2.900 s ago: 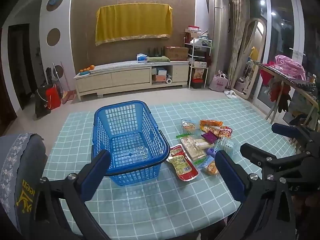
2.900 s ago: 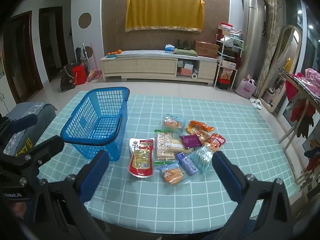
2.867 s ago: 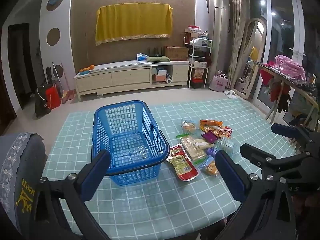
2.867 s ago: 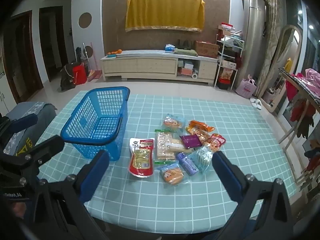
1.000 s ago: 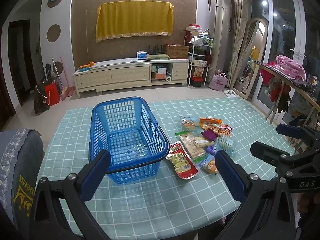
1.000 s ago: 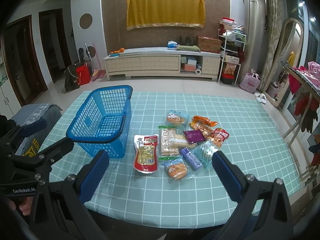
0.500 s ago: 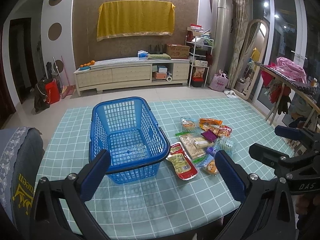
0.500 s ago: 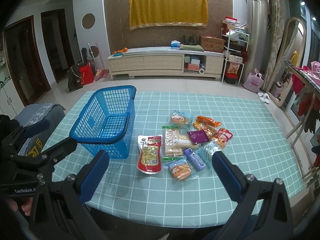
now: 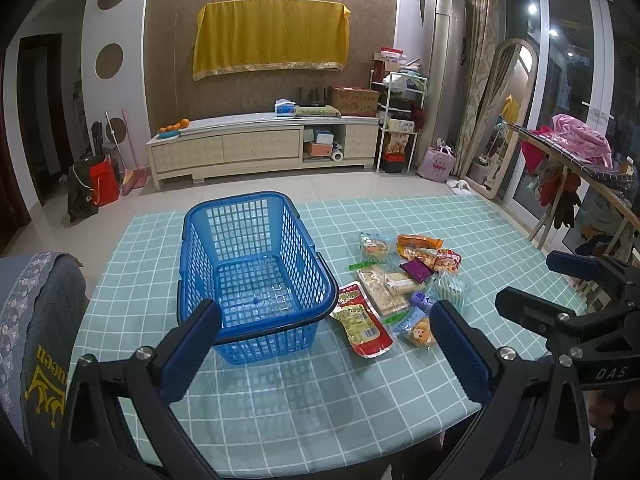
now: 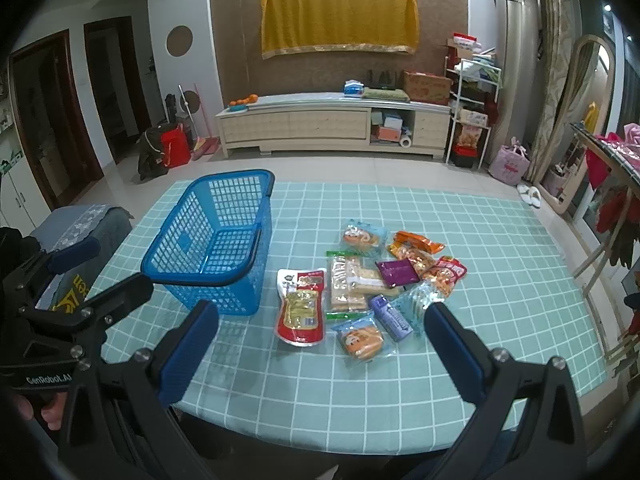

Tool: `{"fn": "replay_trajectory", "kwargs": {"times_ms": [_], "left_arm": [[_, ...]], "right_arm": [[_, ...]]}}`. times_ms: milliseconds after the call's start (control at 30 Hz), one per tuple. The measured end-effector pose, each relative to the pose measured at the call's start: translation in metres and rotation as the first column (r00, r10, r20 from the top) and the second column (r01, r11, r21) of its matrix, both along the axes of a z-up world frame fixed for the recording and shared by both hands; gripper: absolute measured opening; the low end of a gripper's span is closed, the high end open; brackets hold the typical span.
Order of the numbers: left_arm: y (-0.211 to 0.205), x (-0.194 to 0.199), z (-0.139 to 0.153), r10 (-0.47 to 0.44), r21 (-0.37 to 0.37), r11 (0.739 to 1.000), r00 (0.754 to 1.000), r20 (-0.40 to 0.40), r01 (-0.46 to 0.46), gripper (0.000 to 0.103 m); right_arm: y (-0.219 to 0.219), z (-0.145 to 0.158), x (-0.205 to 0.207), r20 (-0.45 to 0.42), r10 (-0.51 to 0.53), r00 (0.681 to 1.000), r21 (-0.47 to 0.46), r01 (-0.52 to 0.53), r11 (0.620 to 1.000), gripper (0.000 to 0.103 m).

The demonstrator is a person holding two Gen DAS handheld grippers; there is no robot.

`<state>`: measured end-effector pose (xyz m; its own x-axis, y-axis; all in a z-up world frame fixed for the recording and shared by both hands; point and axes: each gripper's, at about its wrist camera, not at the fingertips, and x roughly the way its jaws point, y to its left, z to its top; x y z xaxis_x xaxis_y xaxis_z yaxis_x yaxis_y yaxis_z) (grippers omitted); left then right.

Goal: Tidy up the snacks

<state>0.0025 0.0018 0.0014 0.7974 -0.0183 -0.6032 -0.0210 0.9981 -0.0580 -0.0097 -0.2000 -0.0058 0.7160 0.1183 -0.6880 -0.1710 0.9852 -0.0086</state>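
An empty blue plastic basket [image 9: 256, 276] [image 10: 216, 252] stands on the teal checked tablecloth [image 9: 280, 392] [image 10: 480, 240]. To its right lies a pile of several snack packets: a red pouch [image 9: 362, 322] [image 10: 301, 306], a biscuit pack [image 10: 346, 280], a purple packet [image 10: 397, 272], orange packets [image 10: 416, 246] and a bun packet [image 10: 362, 338]. My left gripper [image 9: 320, 340] is open and empty, above the table's near edge in front of the basket. My right gripper [image 10: 320, 340] is open and empty, near the front edge before the snacks.
A grey cushioned chair [image 9: 36, 320] stands at the table's left. A clothes rack [image 9: 576, 168] stands to the right. Beyond the table are a TV cabinet [image 9: 260, 148] and a metal shelf [image 10: 472, 120]. The other gripper shows at each view's side.
Both grippers have risen and drawn back slightly from the table; the views shifted a little. The basket and snacks have not moved. Both grippers stay open.
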Motion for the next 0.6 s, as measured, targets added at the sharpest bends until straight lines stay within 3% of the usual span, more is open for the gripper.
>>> {"fn": "replay_trajectory", "kwargs": {"times_ms": [267, 600], "left_arm": [[-0.003, 0.003, 0.002, -0.013, 0.005, 1.000, 1.000, -0.007, 0.013, 0.103], [-0.015, 0.028, -0.005, -0.041, 0.016, 0.999, 0.996, -0.085, 0.042, 0.103]], "right_arm": [[-0.003, 0.001, 0.000, 0.006, 0.000, 1.000, 0.001, 0.000, 1.000, 0.103], [-0.020, 0.001, 0.015, -0.029, 0.015, 0.999, 0.023, -0.015, 1.000, 0.103]]}}
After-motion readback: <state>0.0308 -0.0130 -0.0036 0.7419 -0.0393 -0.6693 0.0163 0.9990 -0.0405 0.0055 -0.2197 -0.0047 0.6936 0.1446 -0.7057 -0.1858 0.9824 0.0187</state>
